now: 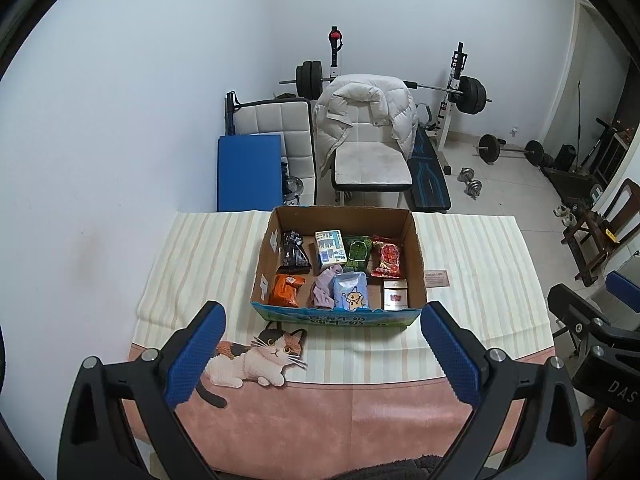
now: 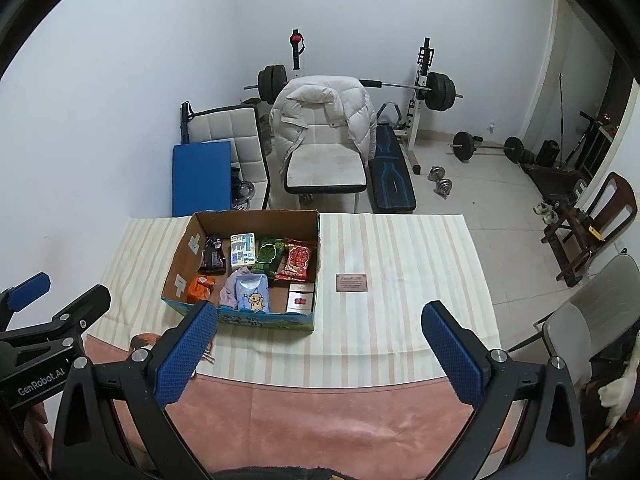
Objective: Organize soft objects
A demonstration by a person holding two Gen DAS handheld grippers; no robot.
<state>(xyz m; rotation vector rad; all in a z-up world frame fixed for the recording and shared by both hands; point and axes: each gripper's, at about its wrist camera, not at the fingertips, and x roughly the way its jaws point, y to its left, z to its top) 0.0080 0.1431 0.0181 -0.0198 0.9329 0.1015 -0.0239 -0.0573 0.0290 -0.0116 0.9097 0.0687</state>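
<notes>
Both tongs hang spread and empty over the near edge of the counter [image 2: 400, 248] — left tongs [image 1: 322, 354] straight behind the cardboard box [image 1: 418, 258], right tongs [image 2: 320, 354] behind and to the right of it, box ahead-left in that view.

Soft things all sit inside the box. A blue baby garment pack with a bear print [image 1: 351, 291] lies at the near wall, dead ahead of the left tongs; a crumpled lilac cloth [image 1: 325, 288] touches its left side. An orange pouch [image 1: 286, 290] is in the near-left corner, a small white carton [image 1: 395, 295] near-right. Back row, left to right: dark packet [image 1: 295, 254], tissue pack [image 1: 330, 248], green packet [image 1: 357, 254], red snack bag [image 1: 387, 260].

Nothing loose on the striped cloth except a small card [image 2: 352, 282], ahead of the right tongs (not soft, ignore).

Stage — ambiguous: fits packed-and-done, or sorting out of the box pending. No grasp under way; any reach would have to clear the near box wall from above.
</notes>
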